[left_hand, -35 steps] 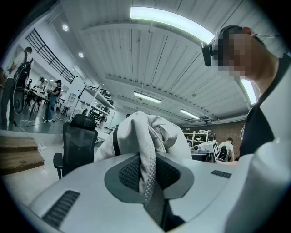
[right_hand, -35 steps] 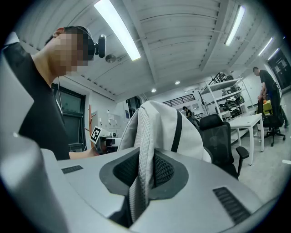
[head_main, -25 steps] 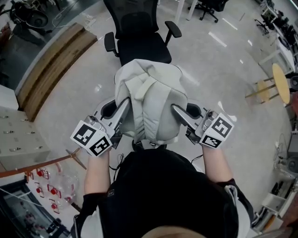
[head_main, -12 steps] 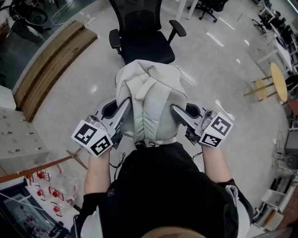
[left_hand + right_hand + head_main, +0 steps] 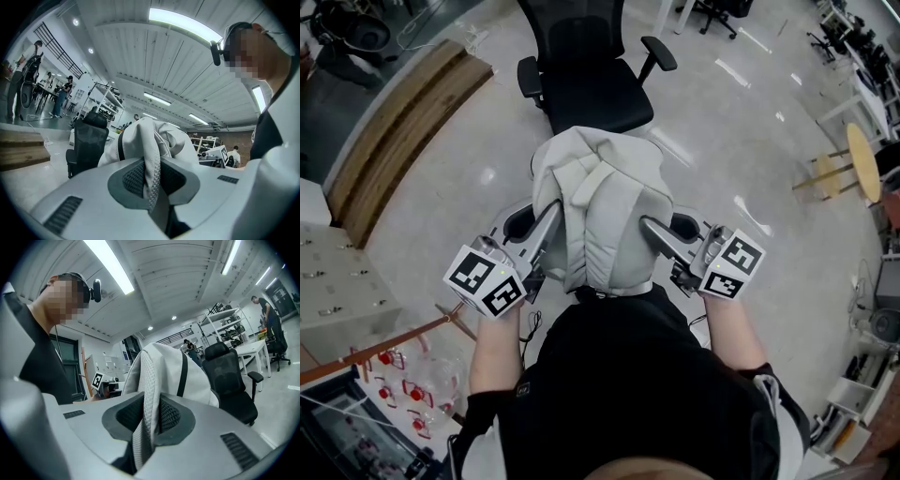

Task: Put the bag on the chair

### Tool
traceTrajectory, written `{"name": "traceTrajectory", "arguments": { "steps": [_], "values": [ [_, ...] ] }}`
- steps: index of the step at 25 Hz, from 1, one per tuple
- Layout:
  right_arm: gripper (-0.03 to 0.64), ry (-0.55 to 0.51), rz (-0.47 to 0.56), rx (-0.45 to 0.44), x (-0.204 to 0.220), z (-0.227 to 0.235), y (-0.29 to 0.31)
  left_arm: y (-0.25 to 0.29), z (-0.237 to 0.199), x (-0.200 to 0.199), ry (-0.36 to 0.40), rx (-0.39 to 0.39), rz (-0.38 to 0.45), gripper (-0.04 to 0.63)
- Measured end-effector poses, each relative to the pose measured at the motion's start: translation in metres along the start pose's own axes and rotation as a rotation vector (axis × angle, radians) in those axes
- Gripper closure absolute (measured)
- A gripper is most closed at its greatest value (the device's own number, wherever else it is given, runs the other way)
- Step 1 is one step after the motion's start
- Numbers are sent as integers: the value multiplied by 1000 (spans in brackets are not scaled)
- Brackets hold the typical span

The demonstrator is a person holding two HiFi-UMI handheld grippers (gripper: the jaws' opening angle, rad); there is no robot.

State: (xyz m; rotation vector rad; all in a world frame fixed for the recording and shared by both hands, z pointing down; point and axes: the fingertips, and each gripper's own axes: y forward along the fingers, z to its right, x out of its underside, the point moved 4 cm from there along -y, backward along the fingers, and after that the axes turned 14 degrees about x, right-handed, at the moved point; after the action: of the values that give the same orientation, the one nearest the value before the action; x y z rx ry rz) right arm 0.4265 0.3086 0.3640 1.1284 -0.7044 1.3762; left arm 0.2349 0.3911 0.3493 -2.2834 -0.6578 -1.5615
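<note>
A light grey backpack (image 5: pixel 609 202) hangs in the air between both grippers, close to the person's chest. My left gripper (image 5: pixel 551 217) is shut on its left mesh shoulder strap (image 5: pixel 151 176). My right gripper (image 5: pixel 654 230) pinches the right mesh strap (image 5: pixel 146 413); its jaws are opening slightly, with the strap still pressed between the pads. The black office chair (image 5: pixel 591 84) stands just beyond the bag, its seat facing me and bare. It also shows behind the bag in the left gripper view (image 5: pixel 86 143) and in the right gripper view (image 5: pixel 229 376).
A low wooden platform (image 5: pixel 403 131) runs along the floor at the left. At the right stands a round wooden table (image 5: pixel 862 169). White lockers (image 5: pixel 337 272) are at my near left. More desks, chairs and people are far off in the room.
The bag and both grippers have held their pose while the chair has drawn slightly nearer beneath the bag's far edge. Both straps stay pinched.
</note>
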Motion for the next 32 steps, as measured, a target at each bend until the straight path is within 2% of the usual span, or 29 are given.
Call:
{"name": "traceTrajectory", "arguments": {
  "steps": [9,15,19,25,32],
  "values": [
    [548,-13,-2,-59,-26,88,52,56,-64,-14,-18,-80,-18,537],
    [548,-55,10,-115,-67,153,88,106,-114,-42,2,-132,5,537],
    [548,-81,25,-152,-93,186,97,138,-130,-59,26,-156,21,537],
    [548,-116,34,-155,-118,219,106,164,-145,-72,32,-172,37,537],
    [548,-62,27,-122,-121,239,129,176,-180,-74,-1,-146,18,535]
  ]
}}
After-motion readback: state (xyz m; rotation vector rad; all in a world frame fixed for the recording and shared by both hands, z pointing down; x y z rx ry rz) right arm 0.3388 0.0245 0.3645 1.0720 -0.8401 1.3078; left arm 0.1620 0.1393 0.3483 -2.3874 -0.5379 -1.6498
